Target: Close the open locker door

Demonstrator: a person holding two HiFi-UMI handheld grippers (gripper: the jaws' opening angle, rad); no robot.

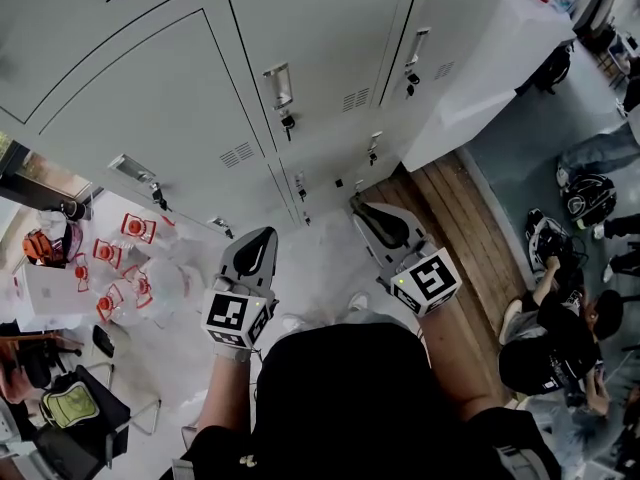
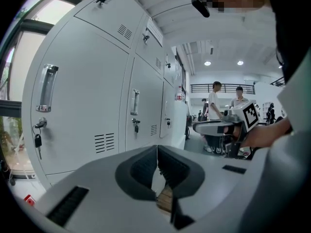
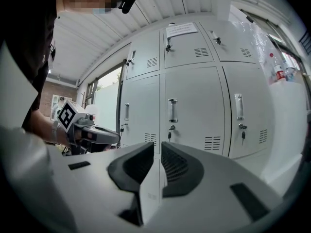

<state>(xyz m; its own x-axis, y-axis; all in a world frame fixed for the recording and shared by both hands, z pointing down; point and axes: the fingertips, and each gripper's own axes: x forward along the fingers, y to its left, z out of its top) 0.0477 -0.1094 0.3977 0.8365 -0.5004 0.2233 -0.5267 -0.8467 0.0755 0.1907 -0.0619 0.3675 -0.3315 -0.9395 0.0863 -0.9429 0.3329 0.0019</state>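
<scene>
Locker doors (image 1: 330, 58) ahead, apart from left gripper (image 1: 266, 234), right gripper (image 1: 359, 208); jaws together

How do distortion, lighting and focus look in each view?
Head view: even light, sharp, lockers fan outward. Left gripper view: heavy fisheye, dark corners, window blown out, hand-held gripper soft up close. Right gripper view: same fisheye bowing the lockers.

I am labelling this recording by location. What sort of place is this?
Probably a locker area in a large indoor workspace: a bank of grey metal lockers with handles and hanging keys, and people standing in an open hall with a railed balcony beyond.
</scene>
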